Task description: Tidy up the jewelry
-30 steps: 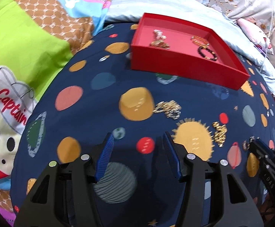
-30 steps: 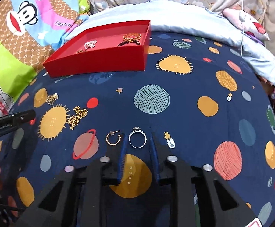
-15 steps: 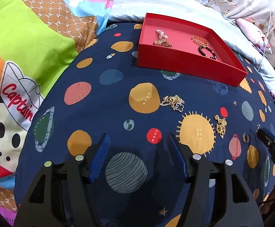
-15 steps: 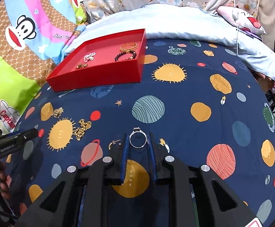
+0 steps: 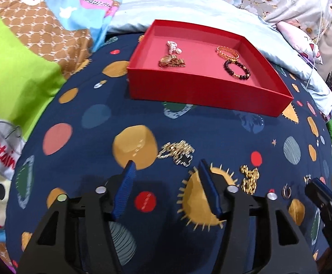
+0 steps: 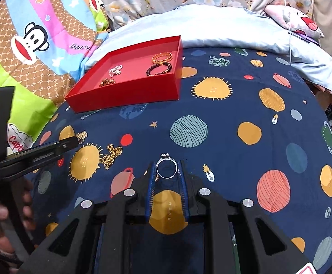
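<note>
- Silver ring (image 6: 166, 168) sits pinched between my right gripper's (image 6: 166, 169) blue pads, above the planet-print sheet (image 6: 223, 137).
- My left gripper (image 5: 164, 167) has just been closing, nothing between its pads; gold chain (image 5: 177, 151) just ahead.

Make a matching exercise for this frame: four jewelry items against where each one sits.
Items:
1. silver ring
2. dark bead bracelet
3. hoop earring
4. clover necklace

Places:
A. on the bedspread, ahead of the open left hand-held gripper
B. between the right hand-held gripper fingers
C. in the red tray
D. on the bedspread beside the right hand-held gripper

Pairs: 1-B, 2-C, 3-D, 4-A
</note>
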The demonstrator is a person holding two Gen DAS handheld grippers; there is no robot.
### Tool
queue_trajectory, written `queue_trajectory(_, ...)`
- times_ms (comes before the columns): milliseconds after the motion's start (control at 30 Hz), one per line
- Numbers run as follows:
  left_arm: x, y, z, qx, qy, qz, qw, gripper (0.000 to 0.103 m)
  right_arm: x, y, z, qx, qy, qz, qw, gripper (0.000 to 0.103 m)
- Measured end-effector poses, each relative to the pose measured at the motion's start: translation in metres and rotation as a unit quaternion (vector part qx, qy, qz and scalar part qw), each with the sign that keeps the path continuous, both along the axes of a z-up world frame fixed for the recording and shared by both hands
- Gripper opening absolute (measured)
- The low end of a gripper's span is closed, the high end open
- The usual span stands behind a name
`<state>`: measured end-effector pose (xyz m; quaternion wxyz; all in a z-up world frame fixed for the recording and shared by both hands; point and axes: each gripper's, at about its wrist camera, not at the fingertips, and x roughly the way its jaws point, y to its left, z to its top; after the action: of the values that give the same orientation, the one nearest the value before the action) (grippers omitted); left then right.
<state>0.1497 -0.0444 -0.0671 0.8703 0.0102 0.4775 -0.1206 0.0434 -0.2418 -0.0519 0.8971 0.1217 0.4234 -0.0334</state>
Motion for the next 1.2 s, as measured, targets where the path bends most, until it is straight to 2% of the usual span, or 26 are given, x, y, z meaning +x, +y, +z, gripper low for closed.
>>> queue_trajectory(200,0.000,-0.005,-0.001,0.001,-0.004,-0.006,1.0000,0.052,0.002,-0.003,-0.003,0.002,0.003,-0.002,1.000,0.019)
queue_trajectory(267,0.003,-0.005,-0.005,-0.002,0.002,-0.007,1.0000,0.043,0.003,-0.004,-0.004,0.005,0.005,-0.002,1.000,0.019)
queue_trajectory(400,0.006,-0.009,-0.008,0.005,-0.007,-0.004,1.0000,0.036,0.004,-0.002,-0.004,0.005,0.005,0.001,1.000,0.019)
queue_trajectory(500,0.007,-0.013,-0.008,0.006,-0.010,-0.011,0.9999,0.015,0.007,0.000,-0.004,0.006,0.006,0.005,1.000,0.019)
queue_trajectory(567,0.007,-0.015,-0.007,0.003,-0.009,-0.019,0.9998,0.015,0.008,0.001,-0.005,0.007,0.006,0.007,1.000,0.019)
queue_trajectory(633,0.005,-0.016,-0.006,0.002,-0.014,-0.024,0.9996,0.010,0.010,0.003,-0.004,0.007,0.005,0.009,1.000,0.019)
queue_trajectory(900,-0.001,-0.007,0.014,-0.014,-0.028,-0.024,0.9992,0.010,0.014,0.008,0.003,0.006,-0.005,0.016,1.000,0.019)
queue_trajectory(1200,-0.004,0.007,0.062,-0.029,-0.076,-0.024,0.9964,0.010,0.017,0.014,0.019,0.005,-0.024,0.027,0.999,0.019)
